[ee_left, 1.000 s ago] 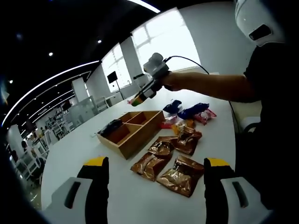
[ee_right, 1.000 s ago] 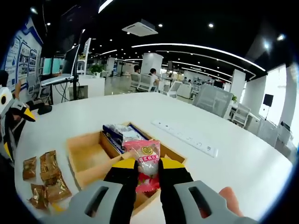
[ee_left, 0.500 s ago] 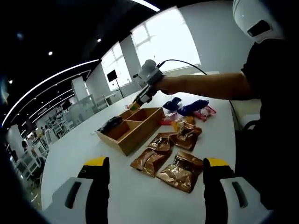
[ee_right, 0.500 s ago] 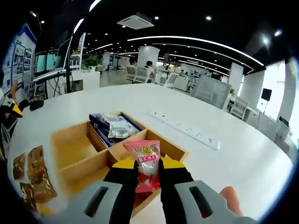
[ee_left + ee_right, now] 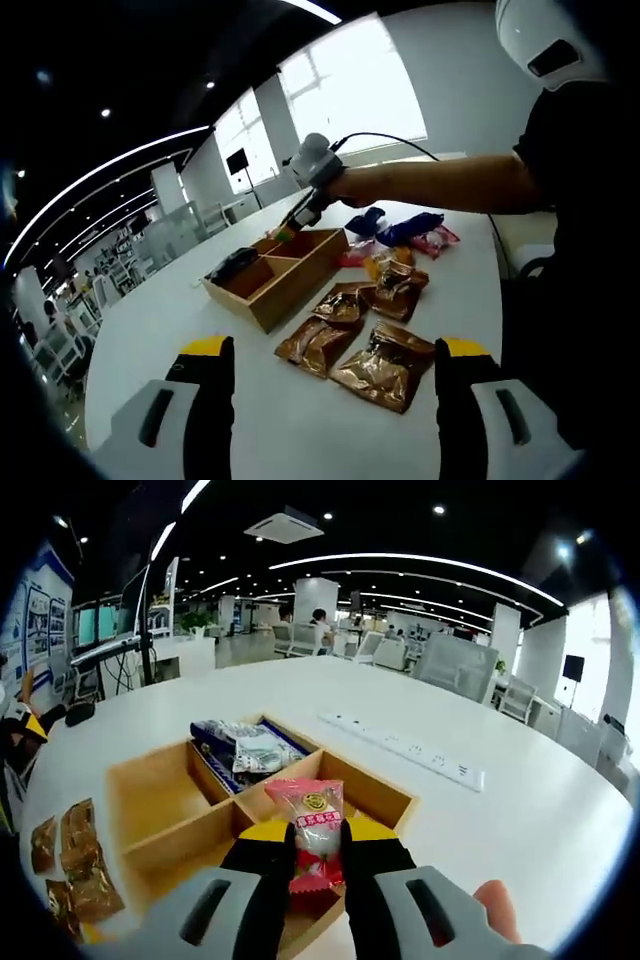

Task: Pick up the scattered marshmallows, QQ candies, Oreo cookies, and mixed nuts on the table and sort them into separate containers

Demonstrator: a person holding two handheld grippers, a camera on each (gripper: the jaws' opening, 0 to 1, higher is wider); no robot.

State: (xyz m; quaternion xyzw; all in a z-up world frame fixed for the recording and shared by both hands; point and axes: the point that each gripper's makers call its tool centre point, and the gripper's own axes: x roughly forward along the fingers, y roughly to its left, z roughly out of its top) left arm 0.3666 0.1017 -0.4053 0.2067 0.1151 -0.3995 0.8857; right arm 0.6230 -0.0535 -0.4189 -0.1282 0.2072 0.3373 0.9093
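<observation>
My right gripper [image 5: 317,848] is shut on a pink-and-white candy packet [image 5: 313,825], held over the near right compartment of a wooden divided box [image 5: 170,832]. A blue-and-white packet [image 5: 243,751] lies in the box's far compartment. In the left gripper view the right gripper [image 5: 297,214] hangs above the wooden box [image 5: 277,273], and my left gripper [image 5: 335,365] stands open over the white table with nothing between its jaws. Brown foil packets [image 5: 358,336] lie ahead of it, and blue packets [image 5: 400,227] and a pink packet [image 5: 436,240] lie farther off.
A white power strip [image 5: 407,754] lies on the table beyond the box. Brown foil packets [image 5: 75,860] sit at the left of the right gripper view. A person's arm [image 5: 440,182] and dark torso [image 5: 585,250] fill the right side. Office desks and chairs stand behind.
The right gripper has carried the candy packet a little farther over the box's near compartment. The left gripper has stayed open and nearly still.
</observation>
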